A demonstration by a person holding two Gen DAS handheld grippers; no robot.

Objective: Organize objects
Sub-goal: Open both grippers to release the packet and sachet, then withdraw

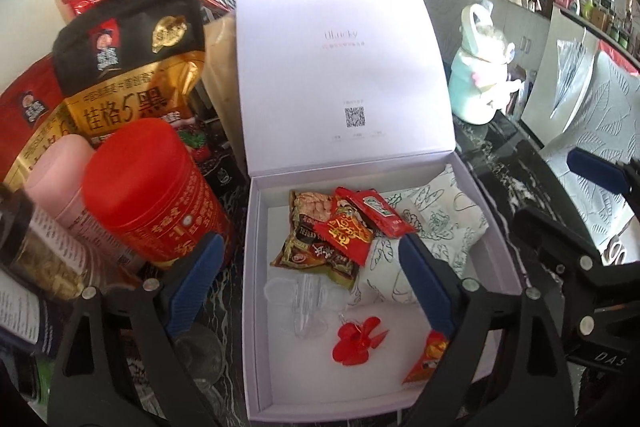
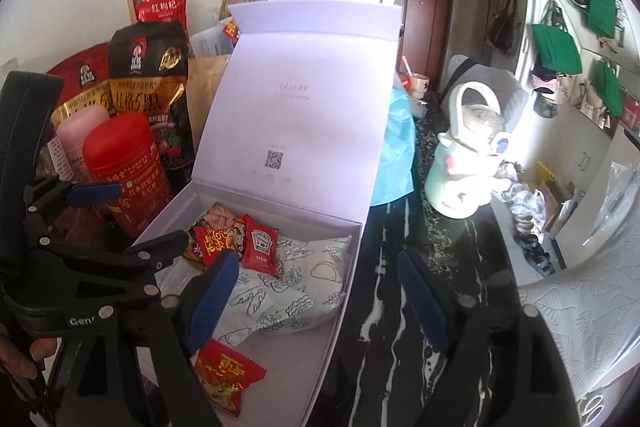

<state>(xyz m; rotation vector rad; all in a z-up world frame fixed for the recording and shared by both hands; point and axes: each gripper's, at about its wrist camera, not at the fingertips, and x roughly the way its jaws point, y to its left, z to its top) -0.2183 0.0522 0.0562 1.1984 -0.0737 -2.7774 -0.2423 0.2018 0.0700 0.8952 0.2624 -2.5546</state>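
Pale lilac card makes up the box [image 1: 256,267], which sits on the black marbled surface [image 2: 404,307] with its hinged lid [image 1: 340,67] standing upright at the 12 o'clock side, a small square code printed on the inner face. Inside, toward 12 o'clock, a ketchup sachet [image 1: 380,213] lies on top of a red sweet wrapper [image 1: 346,237] and a brown snack packet [image 1: 316,247]; a white pouch with green line drawings [image 1: 436,227] fills the 2 o'clock corner, its long axis running from 1 o'clock down to 7 o'clock. A clear plastic piece [image 1: 304,303] and a red flower ornament [image 1: 358,339] lie nearer 6 o'clock, with an orange-red sweet [image 1: 426,355] at 5 o'clock by the wall.

Crowding the box at 9 o'clock are a red tin [image 1: 148,195], a pink bottle [image 1: 60,179] and black-and-gold oat bags [image 1: 132,67]. A pale green toy jug [image 2: 464,163] stands apart at 2 o'clock, and white embossed paper [image 2: 580,315] lies at 4 o'clock.

Over the box, the left tool [image 1: 312,279] hangs released, jaws spread wide and holding nothing, one finger outside the left wall and one above the pouch. Straddling the right wall, the right tool [image 2: 316,303] is likewise spread and empty.
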